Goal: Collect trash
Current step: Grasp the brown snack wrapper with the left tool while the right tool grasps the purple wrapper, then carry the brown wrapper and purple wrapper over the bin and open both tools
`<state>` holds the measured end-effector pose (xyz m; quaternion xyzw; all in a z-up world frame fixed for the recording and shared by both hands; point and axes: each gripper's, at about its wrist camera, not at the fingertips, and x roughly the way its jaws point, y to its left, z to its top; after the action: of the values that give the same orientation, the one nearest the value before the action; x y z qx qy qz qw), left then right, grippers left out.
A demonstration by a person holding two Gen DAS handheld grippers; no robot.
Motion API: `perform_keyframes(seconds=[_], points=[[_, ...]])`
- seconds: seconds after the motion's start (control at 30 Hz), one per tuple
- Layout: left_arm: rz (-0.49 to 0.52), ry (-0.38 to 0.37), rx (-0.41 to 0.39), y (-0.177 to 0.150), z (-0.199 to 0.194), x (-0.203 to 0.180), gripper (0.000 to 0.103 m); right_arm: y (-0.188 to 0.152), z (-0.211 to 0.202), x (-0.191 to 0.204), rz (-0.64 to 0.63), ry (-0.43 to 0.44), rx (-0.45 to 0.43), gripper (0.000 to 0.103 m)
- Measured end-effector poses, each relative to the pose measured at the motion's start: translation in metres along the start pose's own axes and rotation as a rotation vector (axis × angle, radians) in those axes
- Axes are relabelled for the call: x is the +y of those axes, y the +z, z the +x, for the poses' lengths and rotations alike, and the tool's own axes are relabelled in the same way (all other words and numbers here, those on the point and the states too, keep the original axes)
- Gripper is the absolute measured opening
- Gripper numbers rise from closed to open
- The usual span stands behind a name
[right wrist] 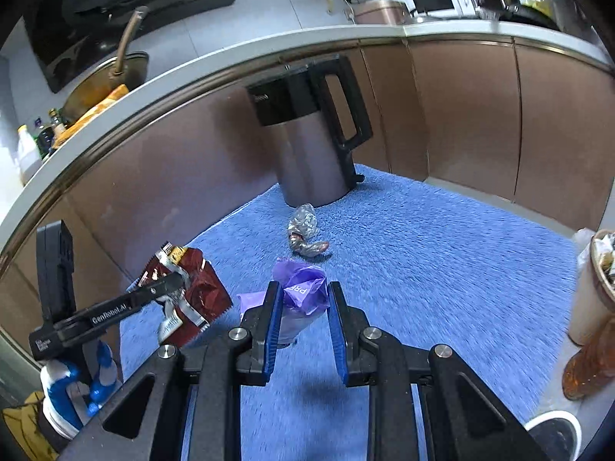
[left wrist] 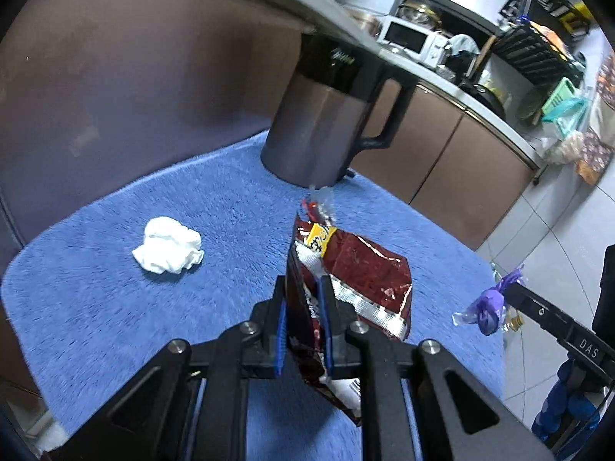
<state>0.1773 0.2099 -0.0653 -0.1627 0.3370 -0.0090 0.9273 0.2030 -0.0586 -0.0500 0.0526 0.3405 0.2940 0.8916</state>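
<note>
Left gripper [left wrist: 303, 299] clamping crinkled dark-red foil snack bag [left wrist: 357, 269], right gripper [right wrist: 301, 307] pinching crumpled purple plastic wrapper [right wrist: 303, 288]; likely slipping from thin-edge holds.

Blue mat [right wrist: 442, 269], on it stood a kettle [right wrist: 311, 146], lay a tissue wad [left wrist: 169, 246], a crumpled wrapper [right wrist: 305, 232]

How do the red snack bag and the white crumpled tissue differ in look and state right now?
The red snack bag is glossy, printed foil, clamped between the left gripper fingers and raised off the blue mat; the white crumpled tissue is plain, matte, balled up, lying loose on that mat, ungripped. The bag looks larger. Both are trash.
</note>
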Motion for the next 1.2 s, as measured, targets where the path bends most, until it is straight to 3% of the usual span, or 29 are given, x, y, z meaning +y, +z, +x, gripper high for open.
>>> perform_keyframes(seconds=[0.27,0.57,0.97,1.2], points=[[0.109,0.039,-0.059,-0.027,-0.056,-0.034,0.014,-0.029,-0.044,0.014,-0.069,-0.097,-0.015,0.022],[0.152,0.015,-0.086,-0.045,-0.093,-0.068,0.014,-0.059,-0.093,0.018,-0.101,-0.164,-0.054,0.022],[0.262,-0.074,-0.114,-0.049,-0.116,-0.145,0.014,-0.085,-0.178,-0.03,-0.027,-0.273,-0.16,0.022],[0.392,-0.171,-0.063,-0.063,-0.095,-0.227,0.014,-0.108,-0.225,-0.082,0.076,-0.382,-0.206,0.022]])
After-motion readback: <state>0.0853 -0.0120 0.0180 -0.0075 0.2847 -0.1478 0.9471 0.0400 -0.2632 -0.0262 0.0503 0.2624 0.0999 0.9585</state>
